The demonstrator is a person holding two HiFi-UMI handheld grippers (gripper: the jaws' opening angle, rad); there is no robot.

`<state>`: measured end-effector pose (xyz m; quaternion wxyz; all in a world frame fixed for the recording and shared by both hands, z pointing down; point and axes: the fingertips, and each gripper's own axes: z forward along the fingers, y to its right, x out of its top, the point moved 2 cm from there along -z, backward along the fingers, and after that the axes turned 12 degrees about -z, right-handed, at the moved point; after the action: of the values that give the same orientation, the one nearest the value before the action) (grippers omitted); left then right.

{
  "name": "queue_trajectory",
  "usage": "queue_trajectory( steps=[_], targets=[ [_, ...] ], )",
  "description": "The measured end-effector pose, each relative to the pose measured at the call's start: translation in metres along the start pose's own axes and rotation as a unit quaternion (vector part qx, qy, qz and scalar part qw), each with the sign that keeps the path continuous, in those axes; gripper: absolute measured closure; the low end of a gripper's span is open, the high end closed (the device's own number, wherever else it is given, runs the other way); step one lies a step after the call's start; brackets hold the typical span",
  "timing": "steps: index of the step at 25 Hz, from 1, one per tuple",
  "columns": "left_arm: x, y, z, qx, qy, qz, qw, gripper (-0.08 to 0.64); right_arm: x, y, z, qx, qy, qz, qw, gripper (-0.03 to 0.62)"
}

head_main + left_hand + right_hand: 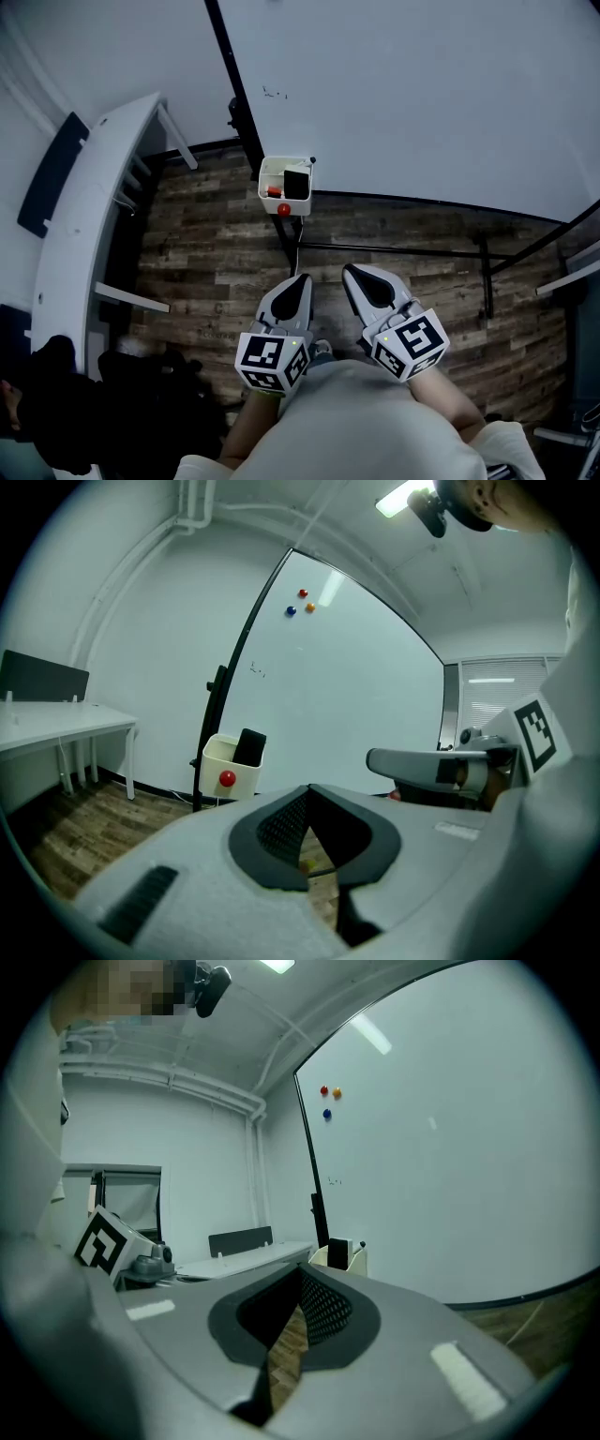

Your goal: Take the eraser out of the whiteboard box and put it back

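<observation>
Both hand-held grippers are held close in front of the person's torso, pointing roughly level toward the whiteboard [422, 94]. I judge this an approach stance, with nothing reached yet.

- **Left hand-held gripper** [298, 281]: jaws together at the tips, nothing between them.
- **Right hand-held gripper** [354, 274]: likewise closed and empty.
- **Build of both:** grey moulded shells with dark, mesh-textured pads tapering to a point.
- **Next move:** the jaws would need to part before any pinch.

**Eraser** [296, 183]: a black rectangular block, standing on end inside the whiteboard box [263, 178]. Its top pokes above the rim, well apart from both grippers. Standing upright probably leaves its upper end free to grasp.

**Box:** cream, smooth plastic, open-topped with rounded corners. It hangs at the whiteboard's lower edge, beside the black stand post [239, 103], likely to keep it within reach of whoever writes. A small round red magnet [283, 210] sits at the bottom of its front wall.

**Floor** [206, 253]: matt, wood-look planks.
</observation>
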<state>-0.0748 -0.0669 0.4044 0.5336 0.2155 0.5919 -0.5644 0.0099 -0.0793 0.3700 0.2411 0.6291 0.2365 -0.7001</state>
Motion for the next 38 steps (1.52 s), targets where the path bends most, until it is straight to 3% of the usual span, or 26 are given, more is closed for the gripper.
queue_trajectory(
  steps=[22, 38],
  targets=[
    [0.037, -0.082, 0.025, 0.006, -0.001, -0.005, 1.0, 0.552, 0.015, 0.027, 0.105, -0.007, 0.008, -0.032, 0.999, 0.587],
    [0.037, -0.106, 0.032, 0.006, -0.018, -0.013, 0.9997, 0.552, 0.011, 0.062, 0.161, 0.019, -0.015, -0.057, 0.998, 0.435]
  ],
)
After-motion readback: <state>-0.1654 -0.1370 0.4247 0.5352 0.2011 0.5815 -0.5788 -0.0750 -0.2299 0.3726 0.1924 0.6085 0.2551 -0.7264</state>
